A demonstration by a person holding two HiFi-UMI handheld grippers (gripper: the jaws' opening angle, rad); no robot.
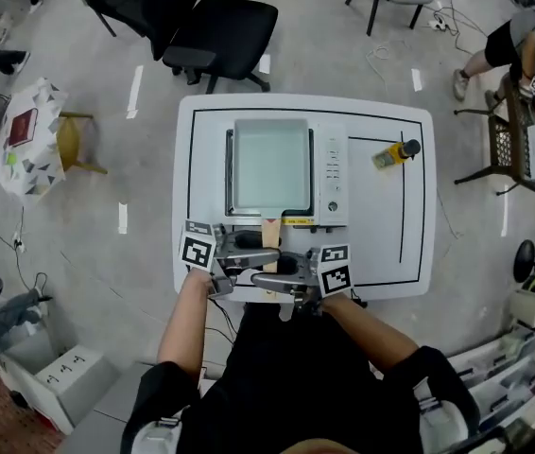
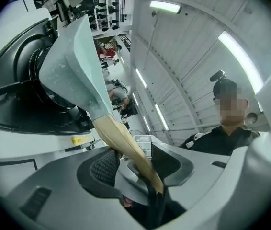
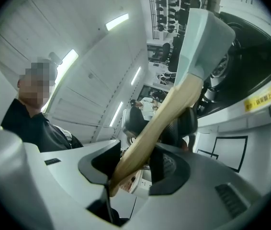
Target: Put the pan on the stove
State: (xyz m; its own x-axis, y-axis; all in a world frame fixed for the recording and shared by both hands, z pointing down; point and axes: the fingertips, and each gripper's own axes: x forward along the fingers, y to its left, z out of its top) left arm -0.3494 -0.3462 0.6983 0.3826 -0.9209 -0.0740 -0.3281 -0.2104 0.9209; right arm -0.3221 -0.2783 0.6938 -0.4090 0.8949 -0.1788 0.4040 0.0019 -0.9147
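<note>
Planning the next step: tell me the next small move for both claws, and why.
Probably draw both back off the tan wooden handle: the square pale-green pan already sits on the white tabletop stove, and the left claw and right claw stand open around that handle.

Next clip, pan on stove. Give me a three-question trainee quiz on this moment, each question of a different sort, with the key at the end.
1. True or false: the wooden handle of the pan points away from the person.
2. What lies on the table to the right of the stove? A) a yellow bottle with a dark cap B) a mug C) a spatula
3. Fill in: between the jaws of both the left gripper and the right gripper runs the pan's ______.
Key: 1 false; 2 A; 3 handle.
</note>
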